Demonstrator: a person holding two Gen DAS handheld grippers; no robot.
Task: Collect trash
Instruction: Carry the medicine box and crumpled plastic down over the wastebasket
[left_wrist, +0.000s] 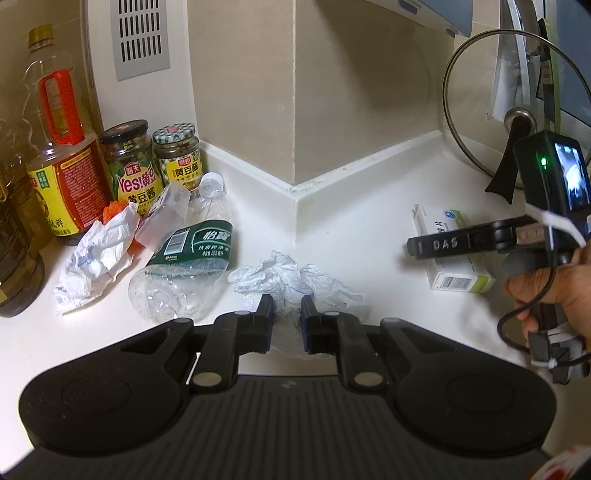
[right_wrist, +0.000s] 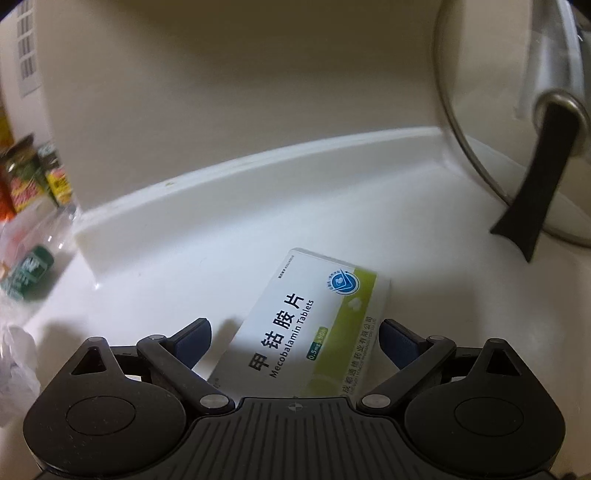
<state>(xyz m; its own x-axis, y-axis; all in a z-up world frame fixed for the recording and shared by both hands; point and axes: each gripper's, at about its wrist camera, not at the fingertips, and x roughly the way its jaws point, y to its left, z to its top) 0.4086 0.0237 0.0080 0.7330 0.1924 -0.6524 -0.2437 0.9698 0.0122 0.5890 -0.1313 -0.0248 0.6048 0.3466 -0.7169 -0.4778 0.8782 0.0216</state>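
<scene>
Trash mostly lies uncollected on your tabletop: your left hand-held gripper pinches crumpled tissue, your spread right hand-held gripper straddles the tablet box, crushed bottle untouched.

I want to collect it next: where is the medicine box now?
The medicine box lies flat on the counter, between the right gripper's open fingers, near the glass lid.

White counter: crushed bottle, crumpled tissues, tablet box, jars.
</scene>
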